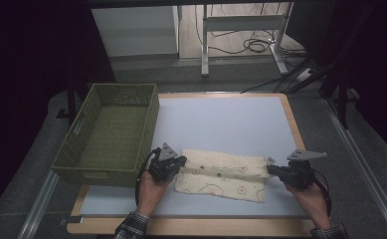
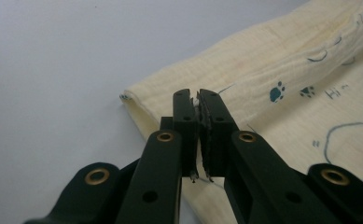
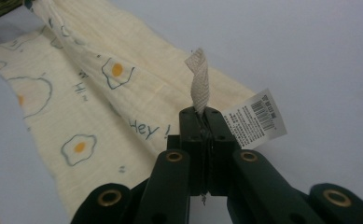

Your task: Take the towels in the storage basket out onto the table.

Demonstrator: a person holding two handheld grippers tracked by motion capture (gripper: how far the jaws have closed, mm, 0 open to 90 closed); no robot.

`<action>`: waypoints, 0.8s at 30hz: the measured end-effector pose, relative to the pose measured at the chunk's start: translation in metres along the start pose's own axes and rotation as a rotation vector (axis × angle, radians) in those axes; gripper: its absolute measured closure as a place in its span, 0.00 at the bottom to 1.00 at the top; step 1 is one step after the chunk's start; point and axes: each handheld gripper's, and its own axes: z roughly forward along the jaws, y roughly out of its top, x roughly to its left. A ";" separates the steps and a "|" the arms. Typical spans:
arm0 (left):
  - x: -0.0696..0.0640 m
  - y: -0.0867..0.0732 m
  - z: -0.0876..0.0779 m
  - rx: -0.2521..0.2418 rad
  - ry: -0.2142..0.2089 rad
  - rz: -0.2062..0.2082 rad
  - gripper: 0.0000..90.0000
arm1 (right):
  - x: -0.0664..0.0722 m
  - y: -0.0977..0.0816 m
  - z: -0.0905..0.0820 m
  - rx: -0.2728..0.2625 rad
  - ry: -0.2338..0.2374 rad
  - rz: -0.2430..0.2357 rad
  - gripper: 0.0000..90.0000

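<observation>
Cloth lay stretched across the near table; left gripper pinched its left end, right gripper its right, basket off left.

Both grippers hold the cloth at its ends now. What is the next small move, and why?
Probably lower the held fold toward the person, onto the layer lying on the table. The left gripper and the right gripper are each shut on an end of the cloth, and its near part already lies flat, so the fold looks half done.
</observation>
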 end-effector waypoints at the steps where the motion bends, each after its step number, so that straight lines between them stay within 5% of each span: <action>1: 0.000 -0.002 -0.002 -0.003 -0.002 -0.001 0.96 | 0.002 -0.002 -0.001 -0.004 0.005 -0.003 0.98; 20: -0.014 -0.037 -0.024 -0.014 -0.040 -0.022 0.95 | 0.024 -0.032 -0.007 -0.006 0.077 -0.004 0.97; 24: -0.011 -0.046 -0.028 -0.030 -0.020 -0.055 0.73 | 0.025 -0.038 -0.009 0.007 0.092 0.014 0.84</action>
